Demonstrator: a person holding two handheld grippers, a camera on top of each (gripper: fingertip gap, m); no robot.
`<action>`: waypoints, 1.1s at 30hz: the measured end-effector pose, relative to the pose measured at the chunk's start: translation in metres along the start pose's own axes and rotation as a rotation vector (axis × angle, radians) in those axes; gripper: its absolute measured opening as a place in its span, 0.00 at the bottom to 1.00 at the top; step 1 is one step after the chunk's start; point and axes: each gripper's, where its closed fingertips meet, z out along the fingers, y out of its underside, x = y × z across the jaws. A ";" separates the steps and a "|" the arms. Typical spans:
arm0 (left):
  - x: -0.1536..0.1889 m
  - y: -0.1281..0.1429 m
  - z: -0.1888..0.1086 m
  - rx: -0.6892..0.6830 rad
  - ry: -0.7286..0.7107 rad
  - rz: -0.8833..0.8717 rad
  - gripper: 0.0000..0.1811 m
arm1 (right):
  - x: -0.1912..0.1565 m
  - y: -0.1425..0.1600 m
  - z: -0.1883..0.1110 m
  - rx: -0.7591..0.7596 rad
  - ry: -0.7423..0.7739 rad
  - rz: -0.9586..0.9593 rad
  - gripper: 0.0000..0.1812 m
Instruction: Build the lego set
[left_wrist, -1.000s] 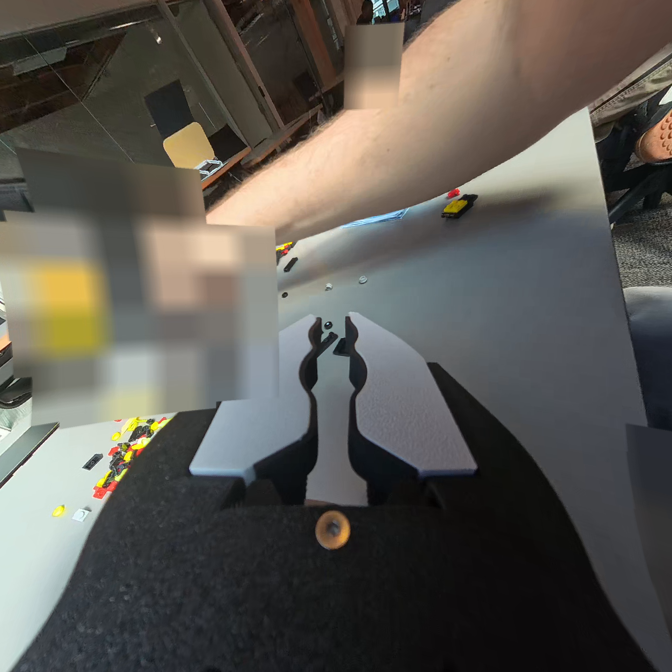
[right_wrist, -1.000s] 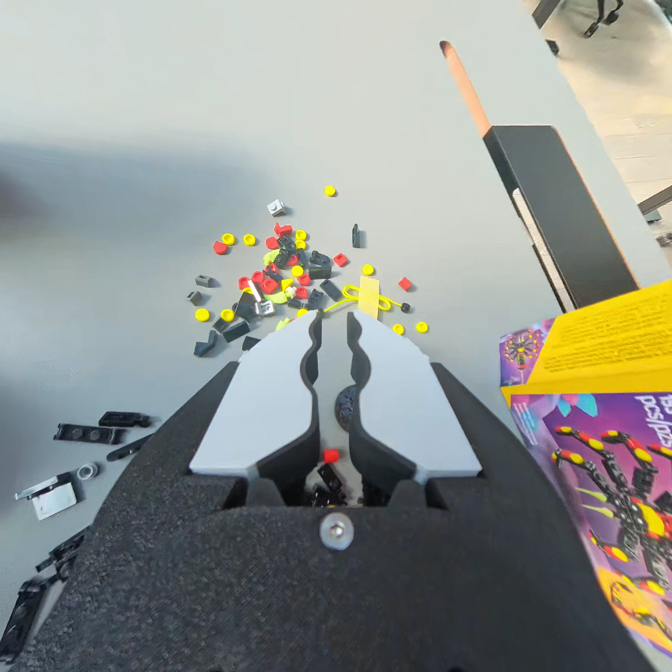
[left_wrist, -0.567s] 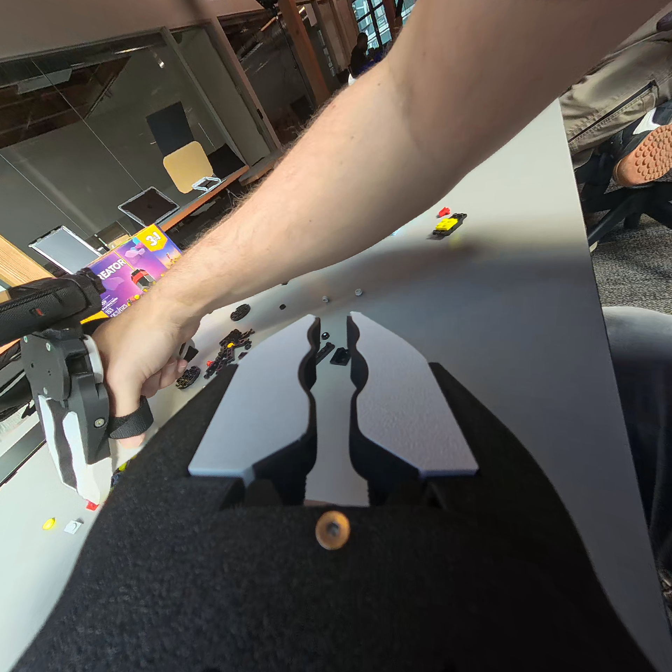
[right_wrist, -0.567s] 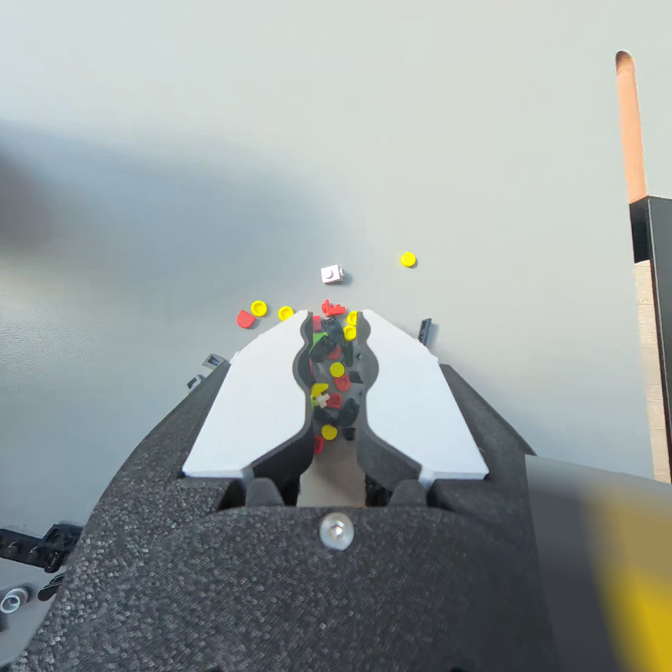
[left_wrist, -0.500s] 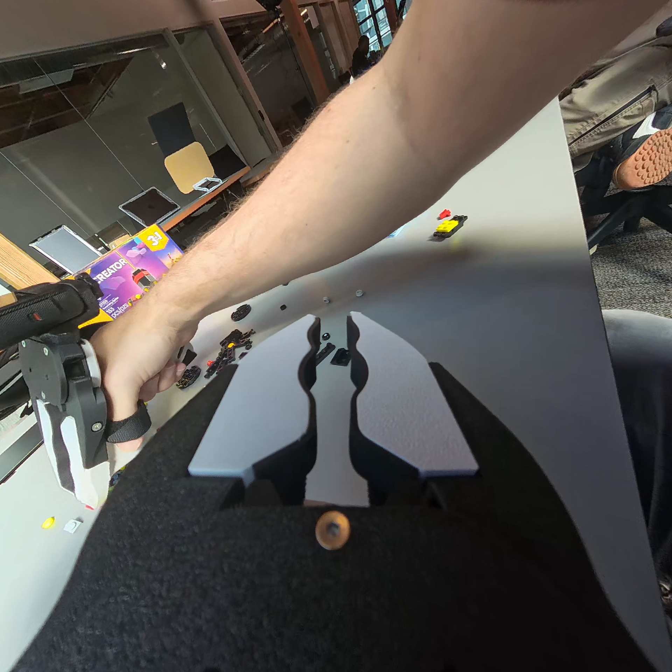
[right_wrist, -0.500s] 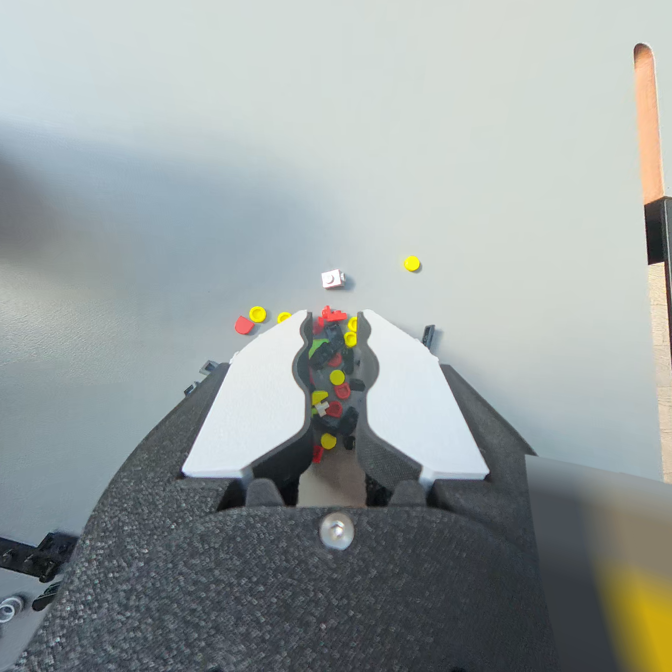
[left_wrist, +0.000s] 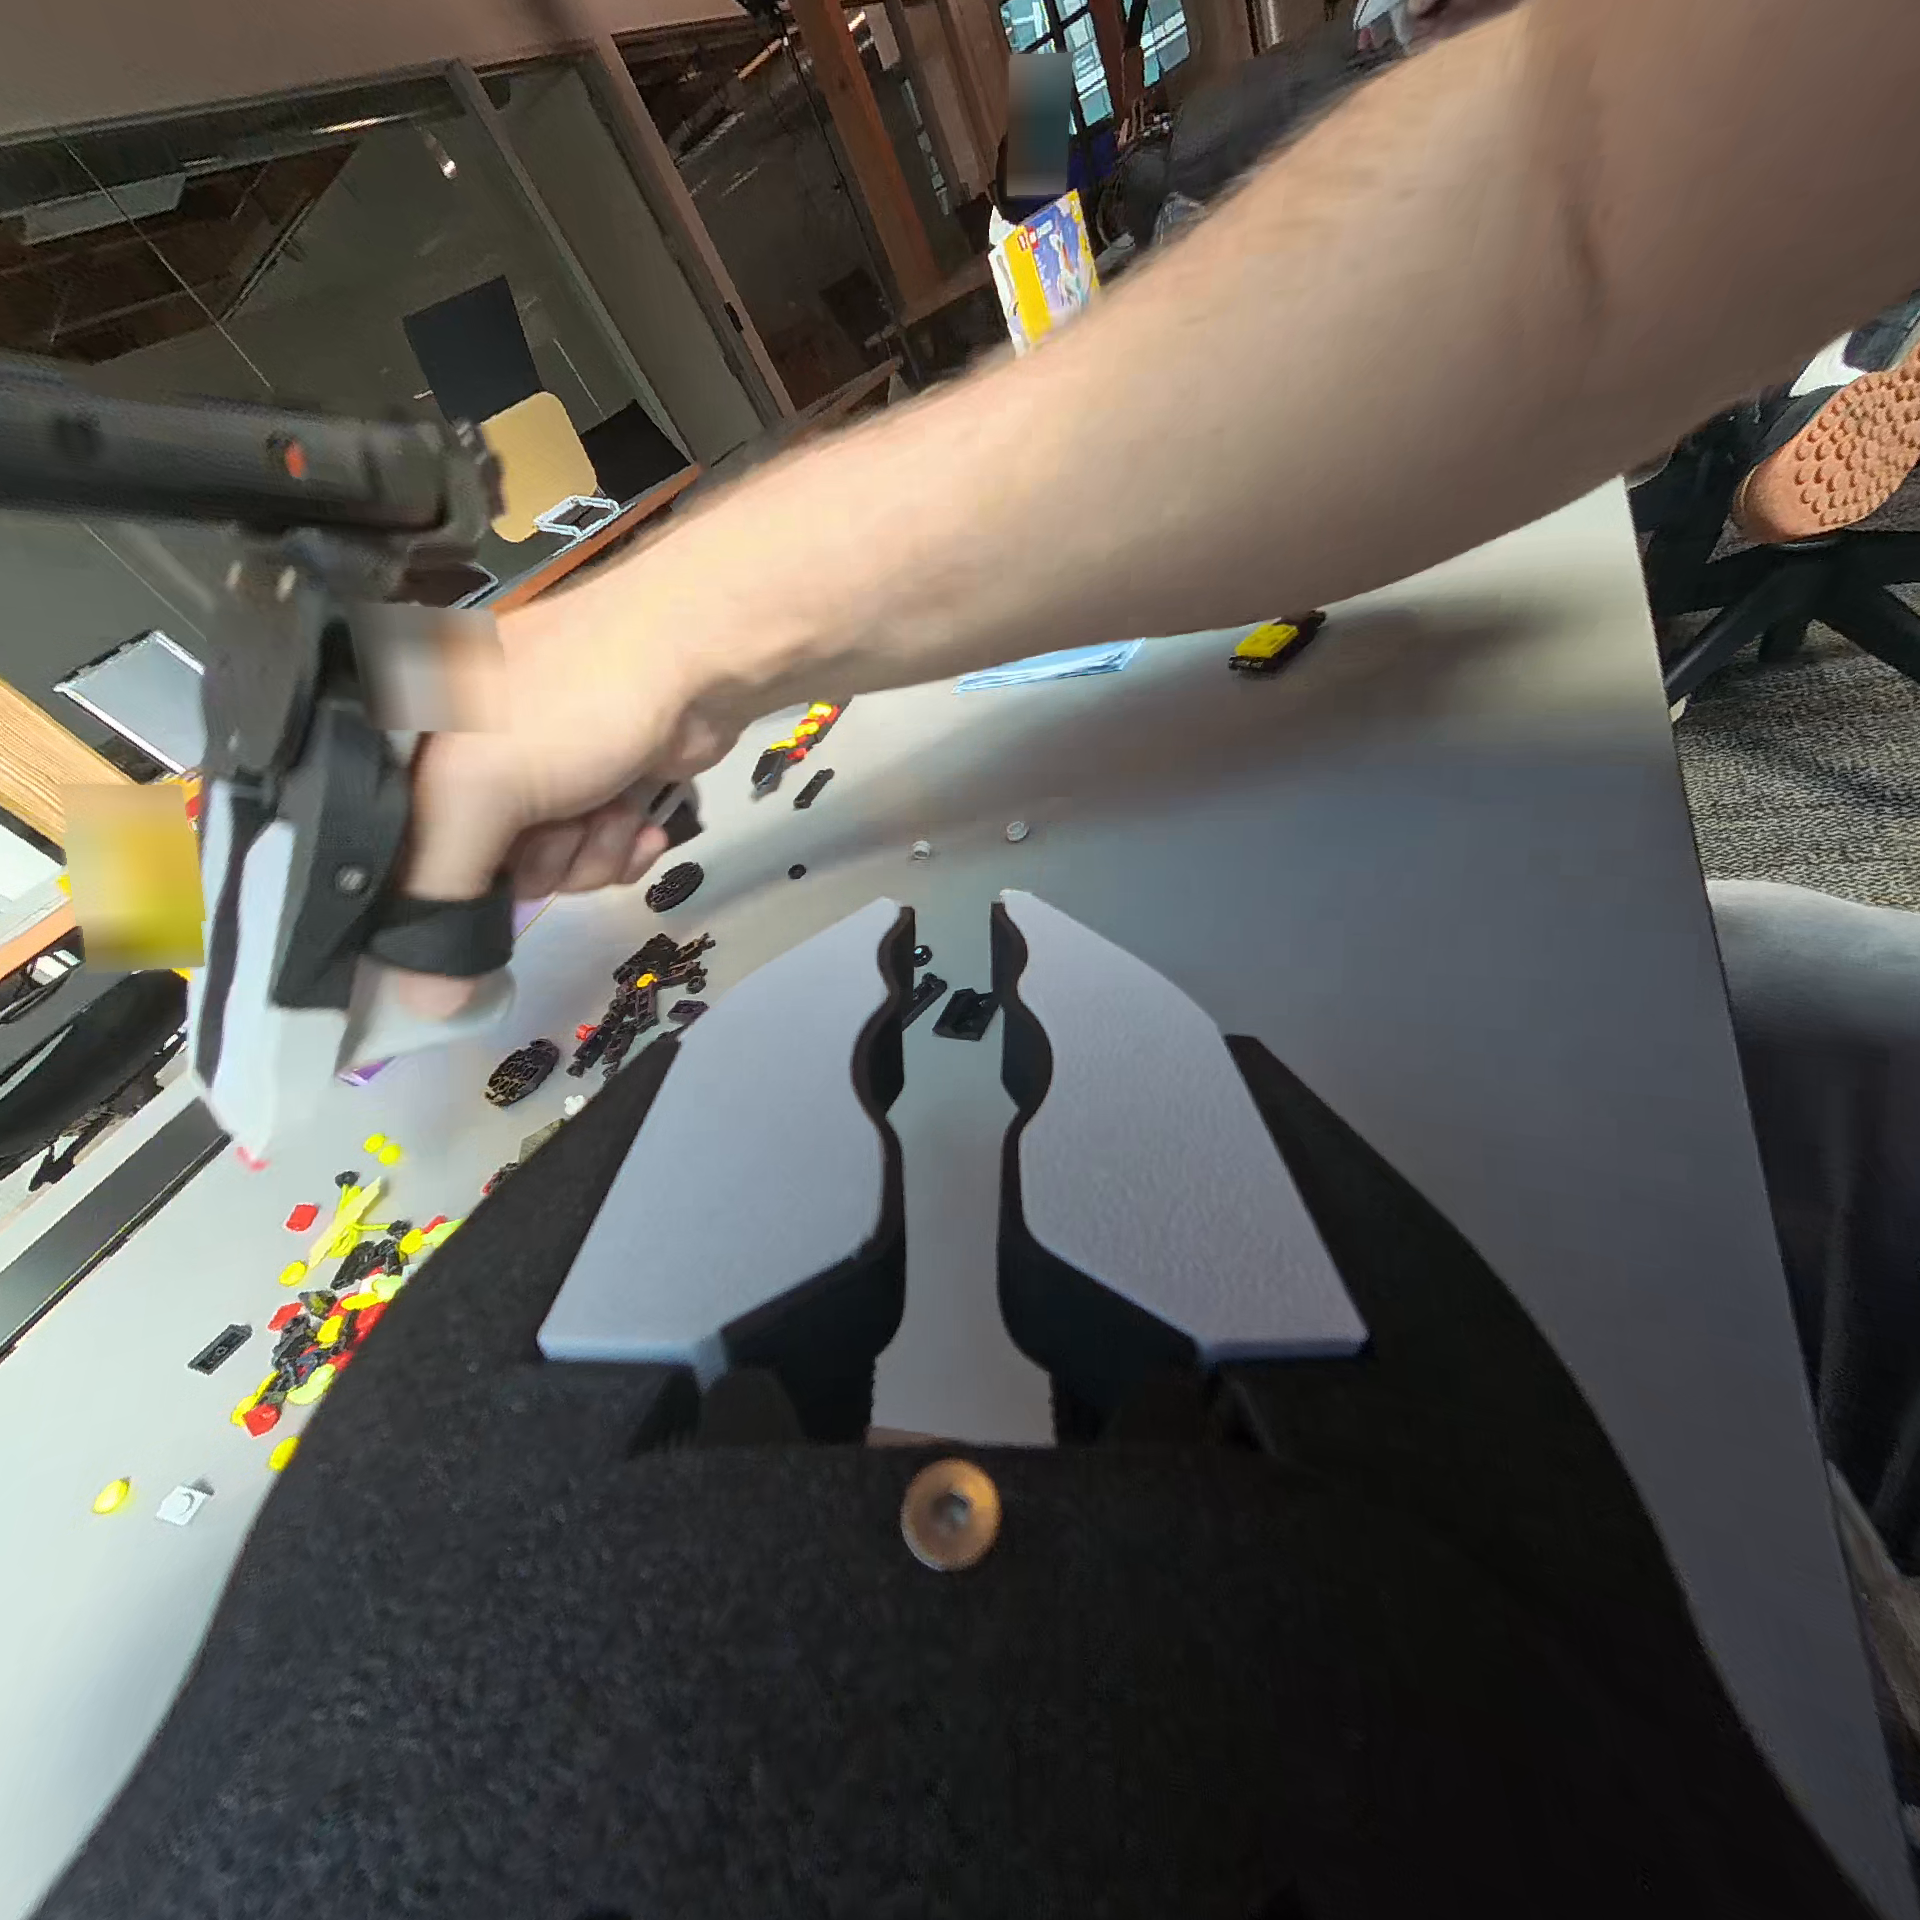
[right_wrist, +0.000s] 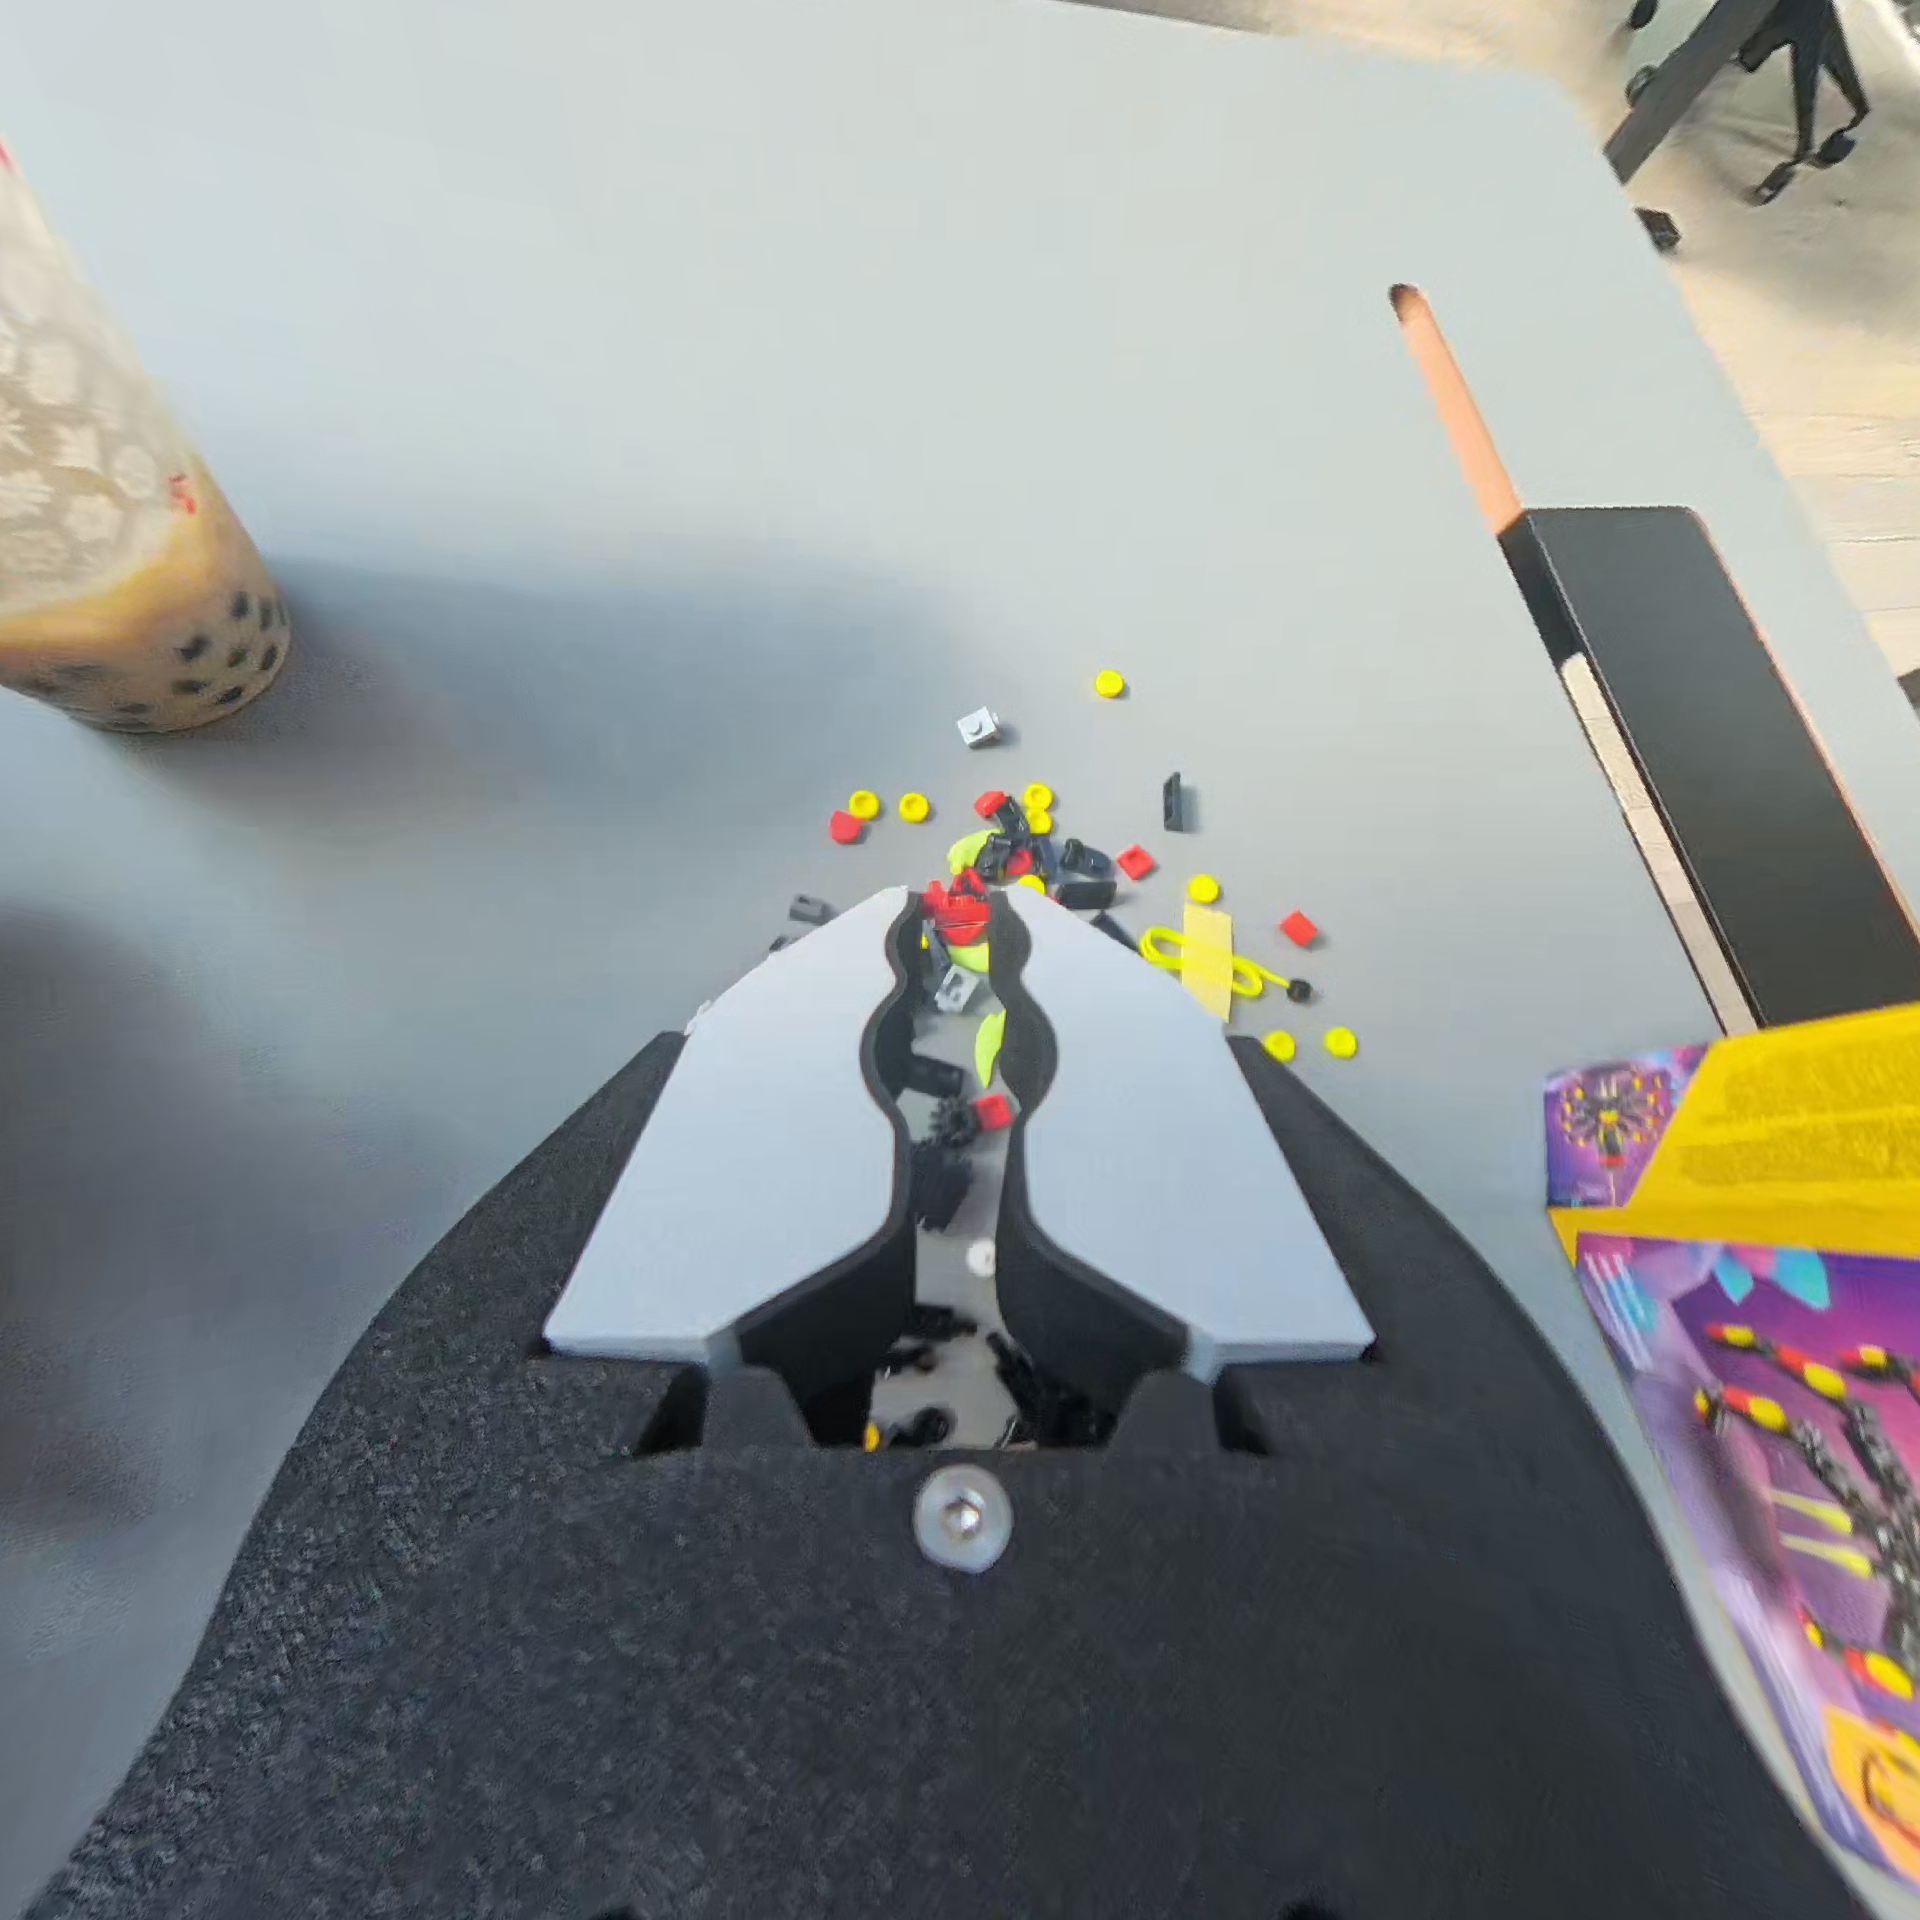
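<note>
While hanging low over the grey table (left_wrist: 1455, 1039), left gripper (left_wrist: 945, 920) with only a narrow gap between the fingers and nothing in it. Just beyond its tips, a small black plate (left_wrist: 961, 1013) lying flat, with some more black parts near it.

Further to the left, right gripper (right_wrist: 956, 906) nearly closed on a small red piece (right_wrist: 958, 914), pinched at the very tips and lifted a little above the table. Directly under and past it, the pile of loose pieces (right_wrist: 1039, 847) – yellow round tiles, red and black bits, a lime string. To the right of the pile, the purple and yellow box (right_wrist: 1766, 1351); far to the left, a drink cup (right_wrist: 114, 582). At the far table edge in the left wrist view, a small yellow and black assembly (left_wrist: 1273, 636), well apart from the pile.

Probably very light, stiff and smooth, so easy to twist or flick out of the pads. Best taken on two flat opposite sides, not on a corner or on the studs, and with gentle pressure only. For joining later, good to keep the studs free.
</note>
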 end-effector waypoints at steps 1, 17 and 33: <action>0.001 0.000 0.000 -0.001 0.005 0.000 0.08 | -0.009 0.006 -0.028 0.024 0.051 0.041 0.06; 0.073 -0.040 0.101 -0.025 0.298 -0.071 0.08 | -0.120 0.150 -0.326 0.525 0.865 0.191 0.06; 0.067 -0.129 0.186 0.280 0.555 -1.041 0.08 | -0.110 0.155 -0.341 0.598 0.729 -0.047 0.06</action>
